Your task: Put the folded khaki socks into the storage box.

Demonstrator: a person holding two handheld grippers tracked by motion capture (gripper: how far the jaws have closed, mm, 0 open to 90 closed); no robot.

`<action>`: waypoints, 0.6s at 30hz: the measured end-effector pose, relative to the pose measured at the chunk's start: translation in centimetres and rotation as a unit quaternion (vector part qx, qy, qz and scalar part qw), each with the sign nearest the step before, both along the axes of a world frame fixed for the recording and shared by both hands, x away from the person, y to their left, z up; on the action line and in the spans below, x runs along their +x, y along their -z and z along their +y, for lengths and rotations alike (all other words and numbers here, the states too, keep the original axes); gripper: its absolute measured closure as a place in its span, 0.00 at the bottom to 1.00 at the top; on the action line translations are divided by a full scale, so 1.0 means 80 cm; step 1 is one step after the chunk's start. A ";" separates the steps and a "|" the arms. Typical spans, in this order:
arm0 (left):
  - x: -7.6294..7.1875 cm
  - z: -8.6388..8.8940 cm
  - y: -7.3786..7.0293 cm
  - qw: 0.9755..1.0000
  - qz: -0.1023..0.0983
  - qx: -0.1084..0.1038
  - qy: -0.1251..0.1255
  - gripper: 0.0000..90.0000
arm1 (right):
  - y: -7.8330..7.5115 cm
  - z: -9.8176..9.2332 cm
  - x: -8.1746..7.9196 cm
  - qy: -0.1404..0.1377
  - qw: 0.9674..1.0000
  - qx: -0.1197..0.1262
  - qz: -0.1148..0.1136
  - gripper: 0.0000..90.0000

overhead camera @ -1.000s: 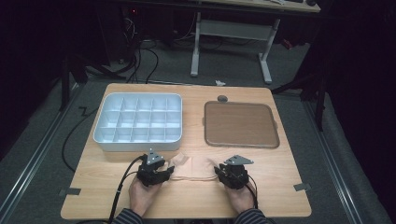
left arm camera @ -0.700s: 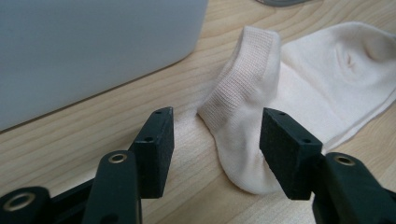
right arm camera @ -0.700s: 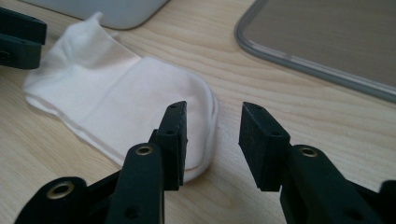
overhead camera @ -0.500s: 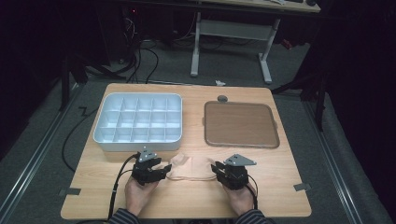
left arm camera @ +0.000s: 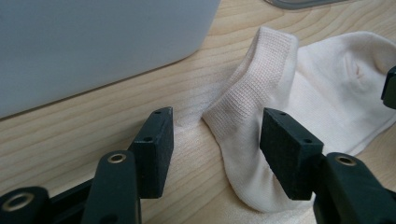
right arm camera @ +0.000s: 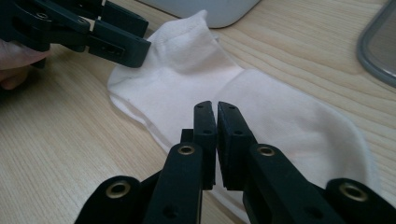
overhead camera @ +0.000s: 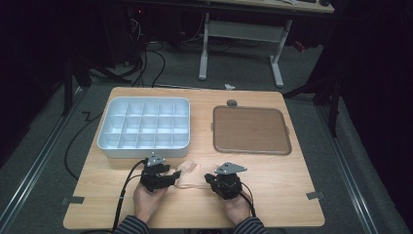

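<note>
Across the middle of the high view one wooden table (overhead camera: 292,190) is spreading, the largest thing in sight, and on it are sitting one pale grey compartment tray (overhead camera: 144,147) at the upper left and one flat brown tray (overhead camera: 251,130) at the upper right, well apart from each other. Below them, near the bottom centre of that view, two hands are holding two grippers: the left gripper (overhead camera: 171,176) and the right gripper (overhead camera: 208,178), facing each other across one cream-white sock (overhead camera: 189,171) that is lying flat on the wood just below the grey tray. In the left gripper view the left gripper (left arm camera: 215,140) is standing with its jaws apart, and the ribbed cuff of the sock (left arm camera: 327,93) is lying between them, nearer the jaw at the right of the frame, which is sitting against the cloth while the other jaw is resting on bare wood; nothing is being pinched. In the right gripper view the right gripper (right arm camera: 216,108) has just been closing, and its jaws are now standing together with only a thin slit between them, over the near edge of the sock (right arm camera: 187,79); whether a fold of cloth is caught in that slit cannot be told. At the upper left of that frame the left gripper (right arm camera: 133,44) is touching the sock's cuff end.
</note>
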State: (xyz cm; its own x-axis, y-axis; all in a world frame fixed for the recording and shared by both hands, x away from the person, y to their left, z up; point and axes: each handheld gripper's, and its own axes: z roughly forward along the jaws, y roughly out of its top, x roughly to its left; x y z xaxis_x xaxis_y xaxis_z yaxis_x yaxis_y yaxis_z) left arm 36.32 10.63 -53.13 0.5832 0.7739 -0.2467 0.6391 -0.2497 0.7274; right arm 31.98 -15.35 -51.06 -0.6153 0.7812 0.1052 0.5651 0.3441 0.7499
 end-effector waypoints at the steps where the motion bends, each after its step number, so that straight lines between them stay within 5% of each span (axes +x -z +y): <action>1: 0.000 0.000 0.000 1.000 -0.001 0.000 0.000 0.50 | 0.001 0.002 0.001 -0.003 1.000 -0.001 0.001 0.97; 18: -0.006 -0.010 0.000 0.999 -0.018 0.023 0.015 0.53 | 0.016 0.027 0.011 -0.025 0.999 -0.025 0.013 0.98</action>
State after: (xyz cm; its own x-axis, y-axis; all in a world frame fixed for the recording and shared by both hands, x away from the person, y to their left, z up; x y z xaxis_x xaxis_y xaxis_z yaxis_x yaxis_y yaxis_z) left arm 35.87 9.80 -53.15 0.6139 0.7660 -0.1908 0.6052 -0.3014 0.7368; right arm 32.88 -13.18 -52.34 -0.6516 0.7540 0.0831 0.5651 0.4094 0.7162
